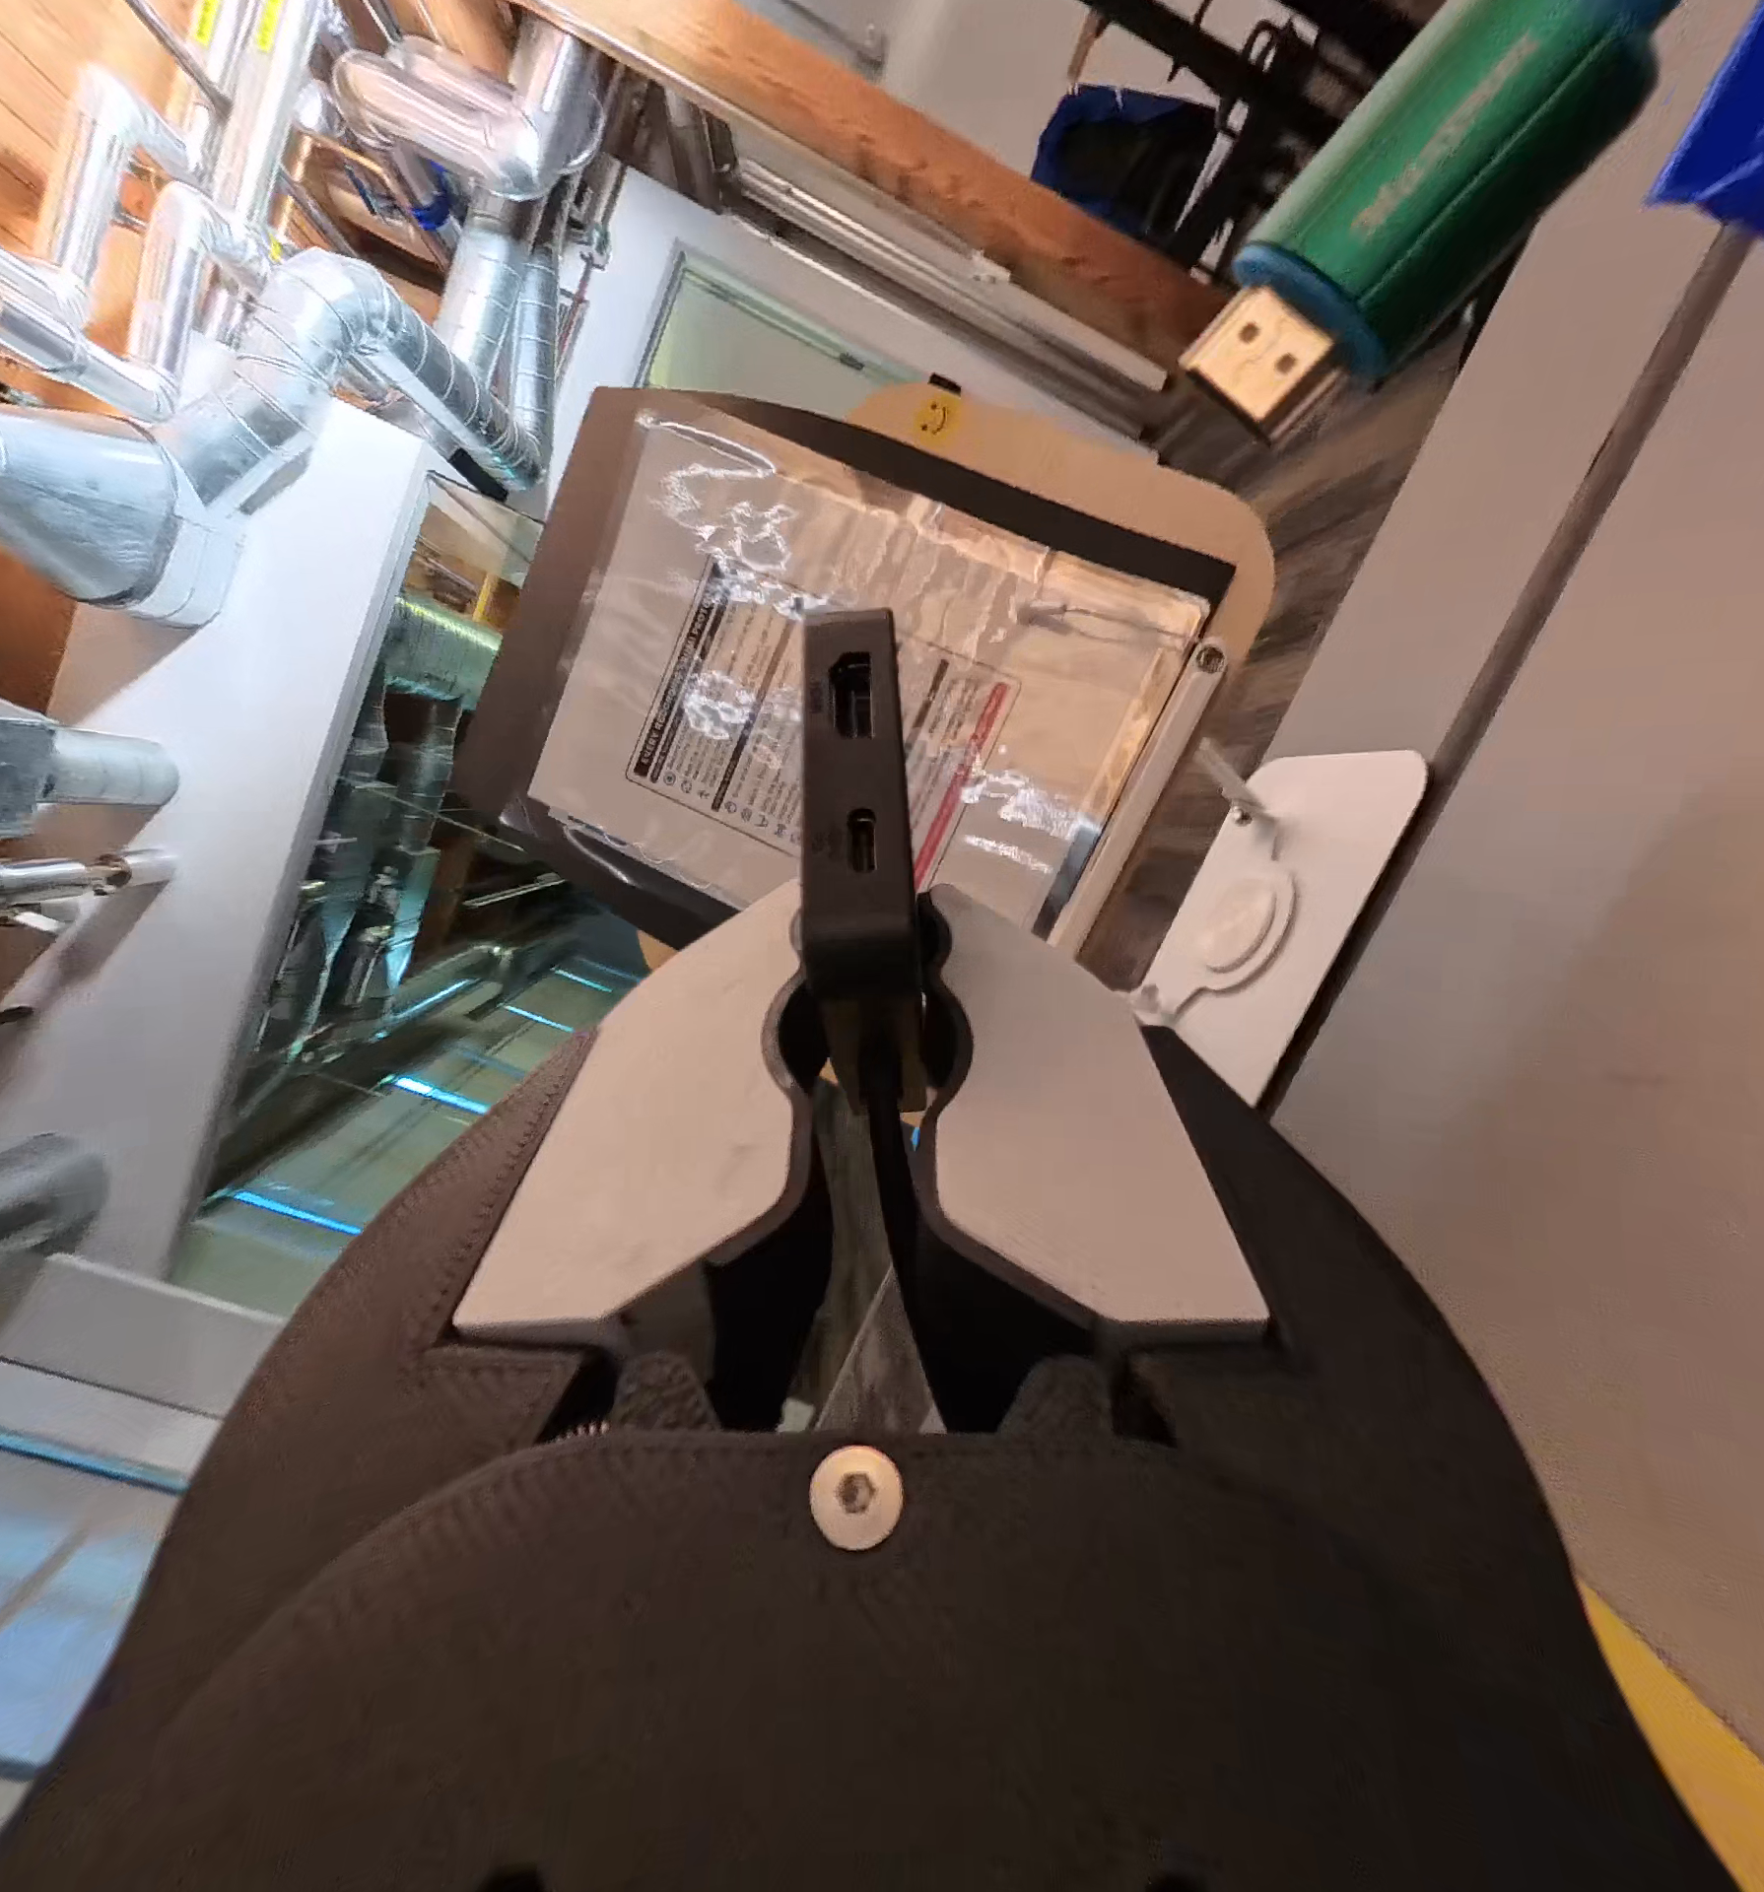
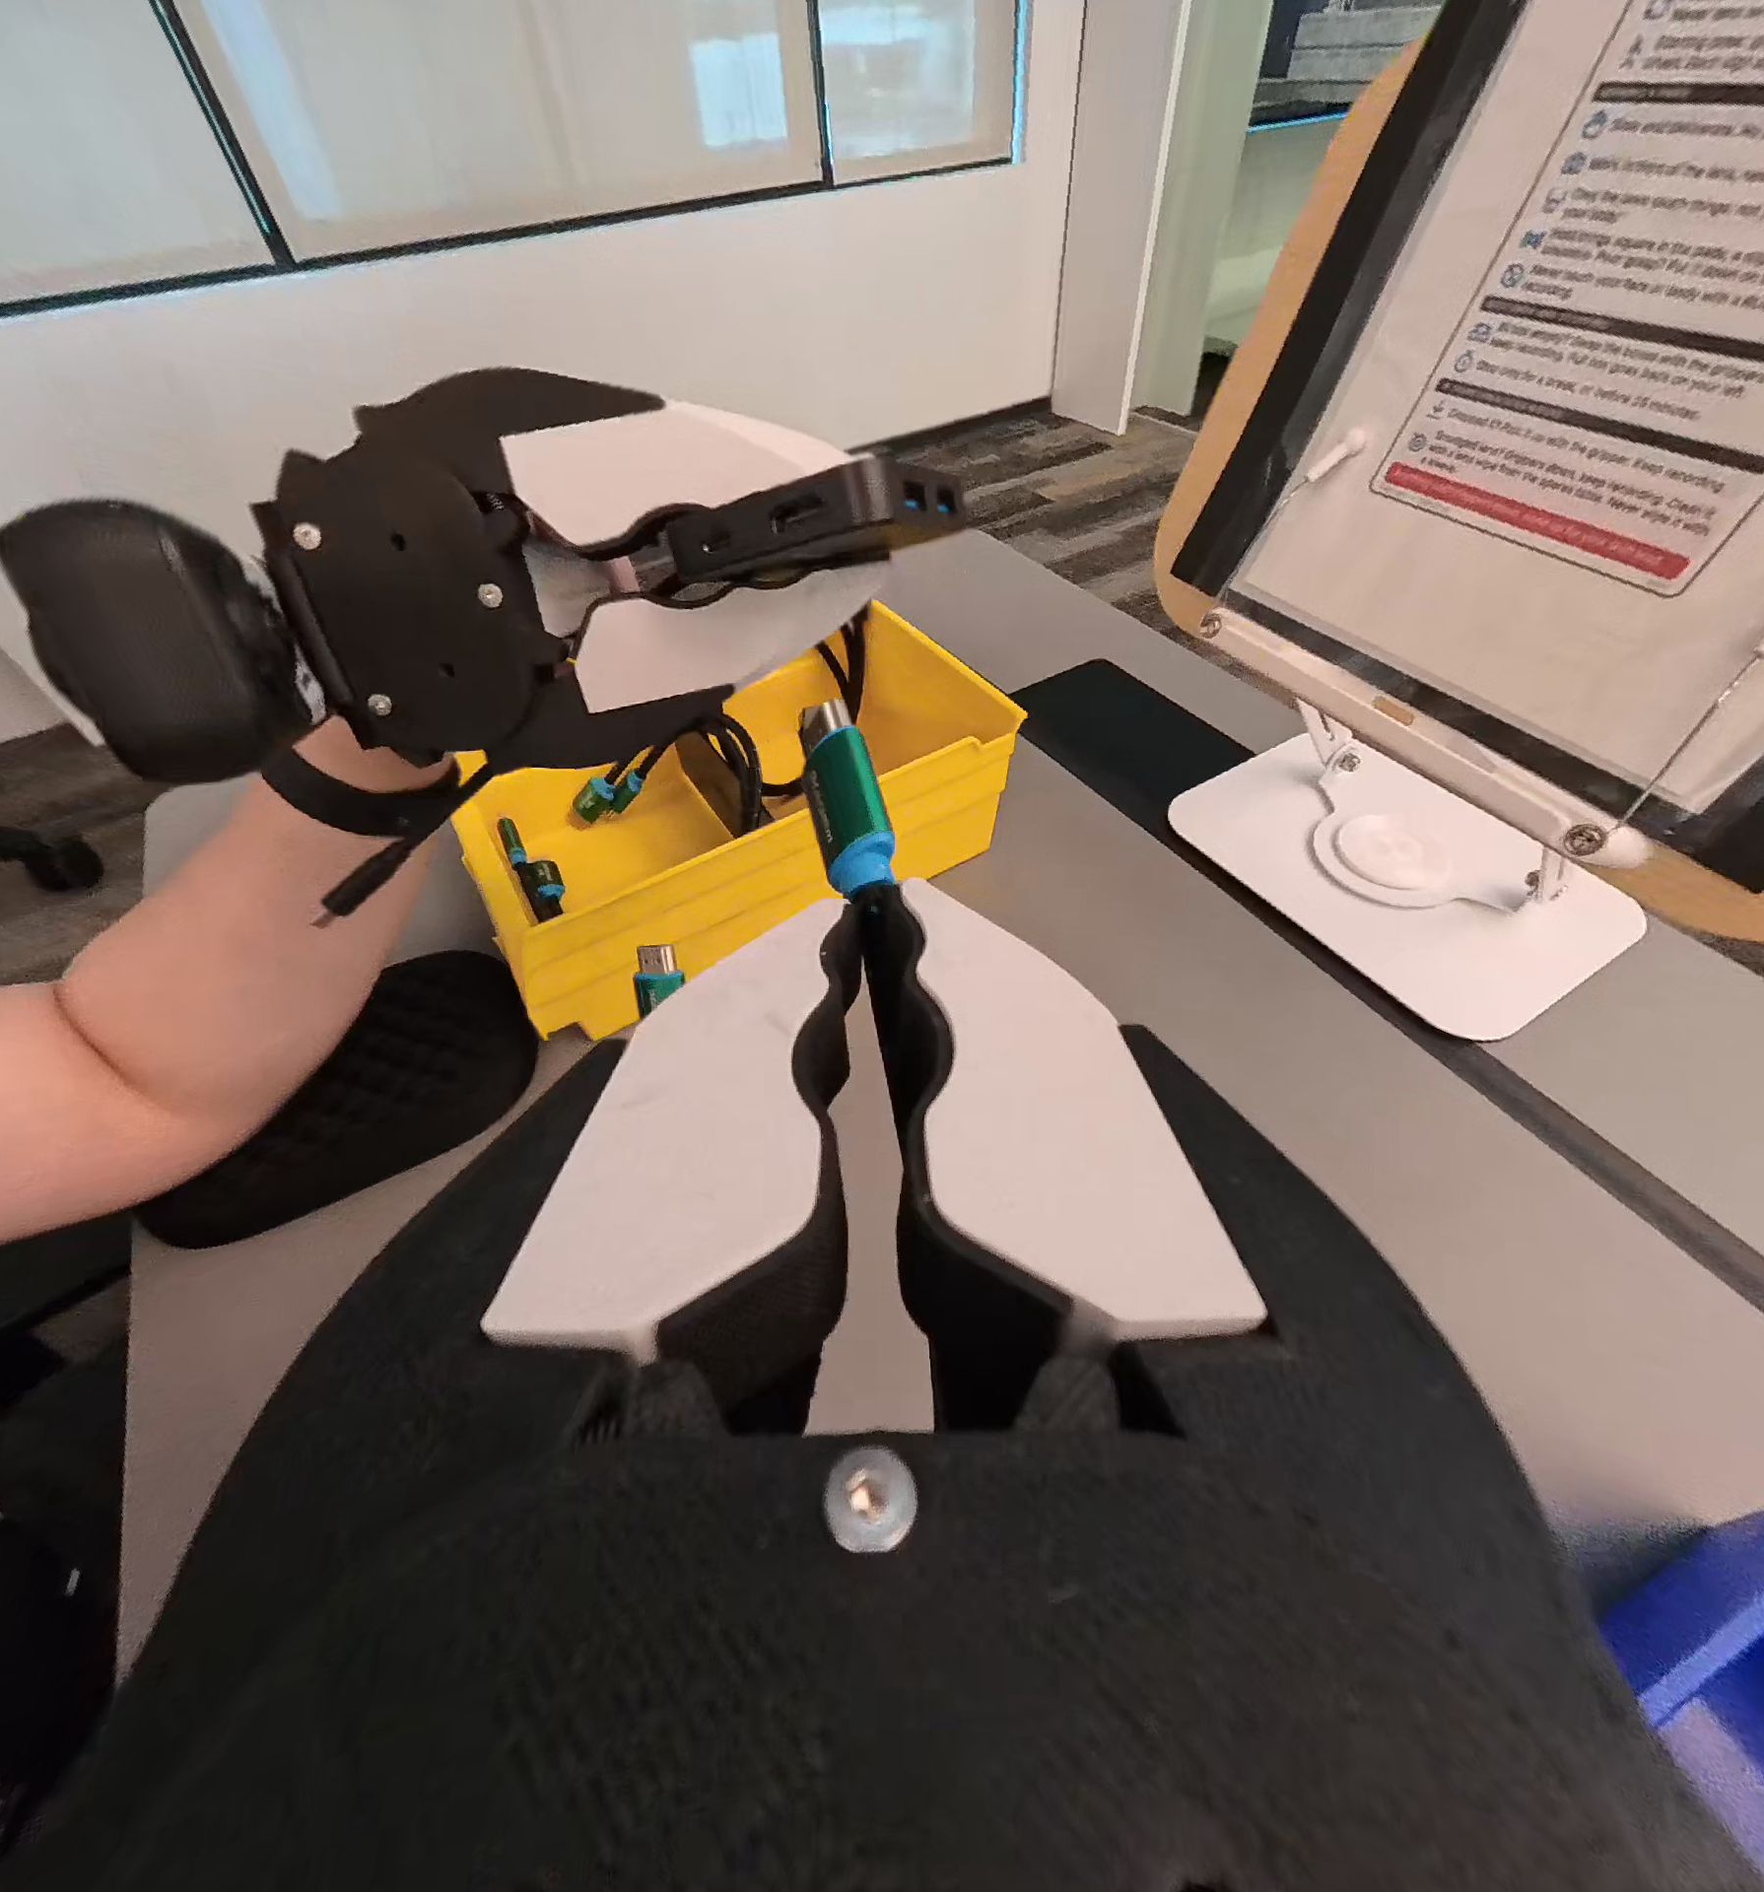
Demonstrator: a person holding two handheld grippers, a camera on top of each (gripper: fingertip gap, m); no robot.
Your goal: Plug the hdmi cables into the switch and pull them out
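Note:
My left gripper [image 1: 857, 921] is shut on a small black switch [image 1: 850, 799] and holds it in the air, its narrow port side facing the camera. It also shows in the right wrist view [image 2: 765, 573], with the switch [image 2: 816, 517] sticking out to the right. My right gripper [image 2: 870, 906] is shut on the black cable just behind a green HDMI plug [image 2: 842, 793] with a blue collar and metal tip. That plug shows at the upper right of the left wrist view [image 1: 1410, 215], apart from the switch.
A yellow bin [image 2: 919, 778] with several more green-ended cables stands on the grey table [image 2: 1267, 1177]. A framed instruction sheet on a white stand [image 2: 1400, 891] stands at the right. A blue bin [image 2: 1738, 1659] is at the lower right. A person's forearm [image 2: 141, 993] crosses the left.

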